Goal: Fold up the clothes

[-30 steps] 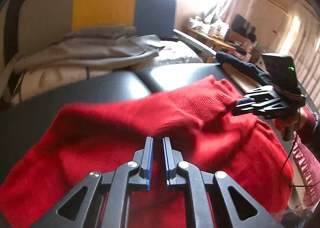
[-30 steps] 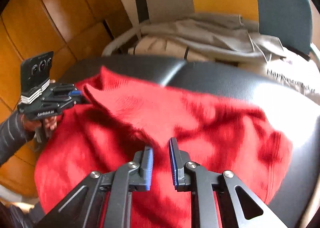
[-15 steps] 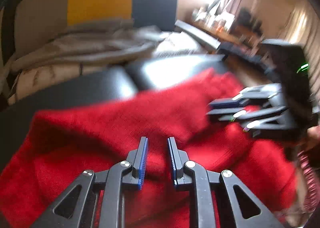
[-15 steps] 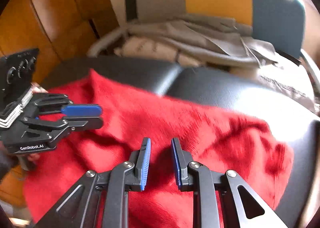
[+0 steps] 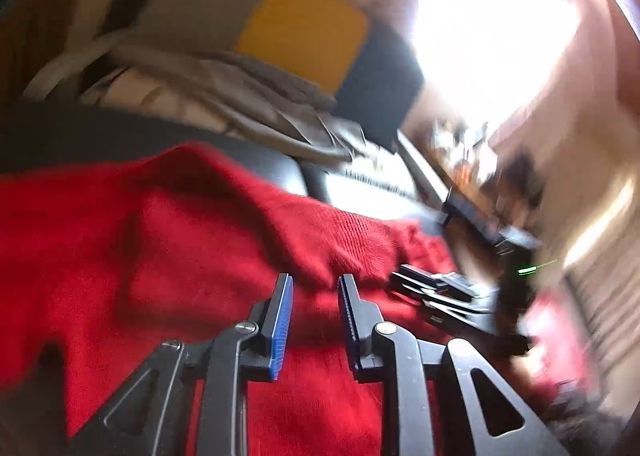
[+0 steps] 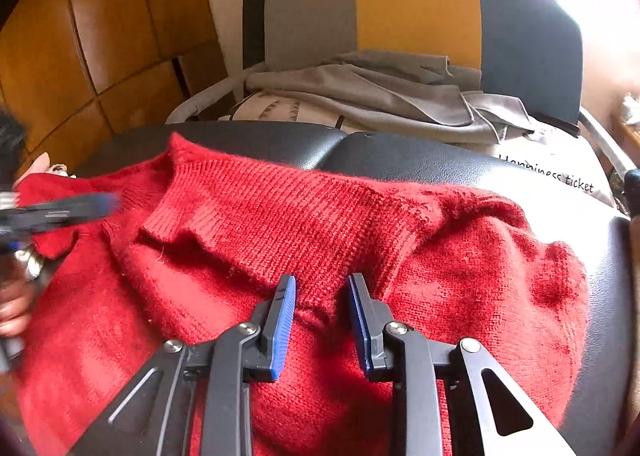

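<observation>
A red knitted sweater (image 6: 280,224) lies spread on a black leather seat (image 6: 400,160), with its ribbed band folded across the middle. My right gripper (image 6: 322,292) is open, low over the sweater at the edge of the ribbed band, with nothing held. My left gripper (image 5: 314,288) is open too, low over the sweater (image 5: 160,256) near a raised fold. The left gripper also shows at the left edge of the right wrist view (image 6: 60,208). The right gripper shows blurred in the left wrist view (image 5: 440,292).
A chair with a grey, yellow and dark blue back (image 6: 416,12) stands behind the seat, piled with grey clothes (image 6: 380,96) and a white bag with print (image 6: 552,172). Orange wooden panels (image 6: 80,56) are on the left. A cluttered table (image 5: 472,160) sits by a bright window.
Both grippers have opened wider and dropped closer to the sweater. The left wrist view has swung and tilted and is now blurred. The ribbed band now lies right before the right gripper.
</observation>
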`<state>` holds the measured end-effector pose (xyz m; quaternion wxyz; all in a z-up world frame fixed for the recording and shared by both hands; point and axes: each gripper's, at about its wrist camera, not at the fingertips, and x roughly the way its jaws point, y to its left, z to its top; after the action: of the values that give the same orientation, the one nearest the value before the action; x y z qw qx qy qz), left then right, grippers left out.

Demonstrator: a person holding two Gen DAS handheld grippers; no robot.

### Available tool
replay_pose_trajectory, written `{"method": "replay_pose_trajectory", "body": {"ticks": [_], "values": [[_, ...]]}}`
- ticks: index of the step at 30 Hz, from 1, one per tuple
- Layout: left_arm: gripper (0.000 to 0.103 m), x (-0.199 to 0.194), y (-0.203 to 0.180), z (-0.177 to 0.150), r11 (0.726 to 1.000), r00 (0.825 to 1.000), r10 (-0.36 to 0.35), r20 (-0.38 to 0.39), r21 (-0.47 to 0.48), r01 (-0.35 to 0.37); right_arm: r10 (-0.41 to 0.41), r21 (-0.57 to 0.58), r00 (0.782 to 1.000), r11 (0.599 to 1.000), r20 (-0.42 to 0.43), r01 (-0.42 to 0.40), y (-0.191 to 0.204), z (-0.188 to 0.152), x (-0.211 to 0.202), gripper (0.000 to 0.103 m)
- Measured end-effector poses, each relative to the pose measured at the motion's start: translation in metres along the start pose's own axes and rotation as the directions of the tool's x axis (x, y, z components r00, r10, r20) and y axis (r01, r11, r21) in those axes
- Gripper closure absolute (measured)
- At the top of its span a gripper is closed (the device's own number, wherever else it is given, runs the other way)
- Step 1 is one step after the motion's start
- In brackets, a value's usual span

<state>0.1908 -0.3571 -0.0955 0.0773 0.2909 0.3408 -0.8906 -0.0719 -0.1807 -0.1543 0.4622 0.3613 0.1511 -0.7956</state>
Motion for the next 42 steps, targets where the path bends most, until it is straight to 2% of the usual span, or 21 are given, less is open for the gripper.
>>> {"method": "replay_pose_trajectory", "body": {"ticks": [2,3,4,6,8,10,13,14,15,17,20,24,29,33,36,38,39,40,42], "values": [[0.080,-0.052,0.025,-0.019,0.993,0.999,0.008,0.049,-0.116,-0.002,-0.069,-0.004,0.998,0.998,-0.009,0.069,0.009,0.004,-0.006,0.063],[0.079,-0.082,0.040,-0.030,0.985,0.997,0.030,0.075,-0.171,-0.017,-0.108,-0.007,0.994,0.994,-0.014,0.108,0.015,0.006,-0.010,0.040],[0.078,-0.107,0.053,-0.038,0.977,0.993,0.065,0.100,-0.207,-0.043,-0.112,-0.002,0.994,0.994,0.013,0.112,0.023,0.007,-0.020,0.021],[0.076,-0.155,0.075,-0.053,0.959,0.979,0.143,0.148,-0.267,-0.100,-0.076,0.005,0.994,0.997,0.080,0.076,0.044,0.002,-0.043,0.015],[0.073,-0.210,0.093,-0.064,0.931,0.946,0.245,0.214,-0.323,-0.168,-0.027,-0.007,0.994,1.000,0.102,0.028,0.067,-0.009,-0.058,0.013],[0.067,-0.258,0.107,-0.072,0.901,0.905,0.320,0.278,-0.386,-0.200,0.016,-0.023,0.993,1.000,0.114,-0.013,0.089,-0.021,-0.071,0.007],[0.056,-0.316,0.119,-0.077,0.862,0.818,0.431,0.380,-0.443,-0.248,0.008,-0.072,0.997,0.997,0.078,-0.003,0.116,-0.052,-0.073,0.004],[0.054,-0.330,0.125,-0.076,0.850,0.798,0.452,0.398,-0.463,-0.250,-0.003,-0.085,0.998,0.996,0.062,0.008,0.121,-0.062,-0.071,0.004],[0.053,-0.337,0.129,-0.074,0.842,0.792,0.462,0.400,-0.478,-0.250,-0.014,-0.097,0.999,0.995,0.047,0.019,0.126,-0.071,-0.069,0.003],[0.053,-0.338,0.139,-0.066,0.834,0.795,0.475,0.376,-0.482,-0.270,-0.040,-0.106,0.999,0.994,0.008,0.040,0.131,-0.087,-0.064,0.001],[0.053,-0.331,0.153,-0.056,0.822,0.798,0.497,0.340,-0.478,-0.309,-0.021,-0.070,0.999,0.997,-0.045,0.018,0.127,-0.100,-0.060,0.000],[0.053,-0.319,0.172,-0.046,0.804,0.795,0.523,0.306,-0.486,-0.342,0.010,-0.018,0.999,1.000,-0.047,-0.011,0.118,-0.103,-0.061,0.000],[0.053,-0.314,0.181,-0.041,0.840,0.836,0.455,0.306,-0.460,-0.288,-0.009,-0.038,0.998,0.999,-0.057,0.007,0.121,-0.105,-0.060,0.000],[0.054,-0.306,0.173,-0.041,0.856,0.854,0.444,0.271,-0.410,-0.315,-0.021,-0.050,0.998,0.999,-0.060,0.018,0.123,-0.106,-0.059,0.000],[0.055,-0.297,0.161,-0.042,0.862,0.856,0.459,0.237,-0.351,-0.365,-0.015,-0.047,0.998,0.999,-0.059,0.012,0.121,-0.105,-0.058,0.000],[0.073,-0.288,0.158,-0.035,0.856,0.849,0.483,0.213,-0.321,-0.406,-0.013,-0.045,0.998,0.999,-0.059,0.010,0.121,-0.105,-0.058,0.000],[0.093,-0.284,0.157,-0.034,0.849,0.845,0.497,0.200,-0.314,-0.425,-0.012,-0.045,0.998,0.999,-0.059,0.009,0.120,-0.105,-0.057,0.000],[0.098,-0.283,0.158,-0.033,0.846,0.844,0.497,0.200,-0.326,-0.421,-0.011,-0.045,0.998,0.999,-0.059,0.009,0.120,-0.105,-0.057,0.000],[0.098,-0.282,0.160,-0.030,0.848,0.849,0.483,0.216,-0.356,-0.392,-0.012,-0.046,0.998,0.999,-0.058,0.009,0.120,-0.105,-0.057,0.000]]}}
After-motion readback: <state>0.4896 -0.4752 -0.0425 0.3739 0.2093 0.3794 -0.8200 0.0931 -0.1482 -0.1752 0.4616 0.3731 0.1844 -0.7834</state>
